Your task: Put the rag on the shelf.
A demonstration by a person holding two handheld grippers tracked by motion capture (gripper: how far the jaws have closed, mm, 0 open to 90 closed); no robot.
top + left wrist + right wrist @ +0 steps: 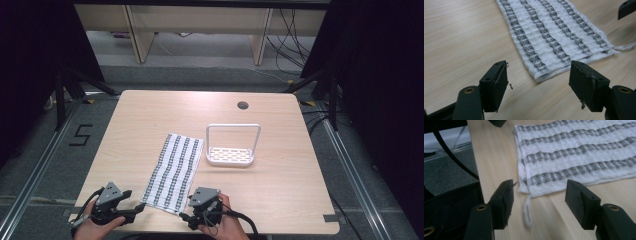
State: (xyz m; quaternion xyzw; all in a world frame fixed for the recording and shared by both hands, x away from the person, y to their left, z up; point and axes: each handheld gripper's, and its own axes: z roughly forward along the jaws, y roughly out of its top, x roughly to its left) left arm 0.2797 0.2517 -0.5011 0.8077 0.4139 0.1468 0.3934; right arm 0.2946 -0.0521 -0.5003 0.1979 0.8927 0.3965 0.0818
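A white towel (173, 171) with grey patterned stripes lies flat on the wooden table (160, 115), its short edge close to the table's front edge. My left gripper (138, 209) is open at the towel's near left corner, and in the left gripper view the towel (554, 32) has that corner between the open jaws of the gripper (538, 73). My right gripper (189, 206) is open at the near right corner. In the right gripper view the towel (579, 152) and its hanging loop (527, 211) lie between the jaws of that gripper (539, 187). Neither gripper holds anything.
A white slotted rack (233, 126) with a tall handle frame stands right of the towel's far end. A cable hole (243, 105) is near the table's back edge. The other gripper's jaw (627, 8) shows top right in the left gripper view.
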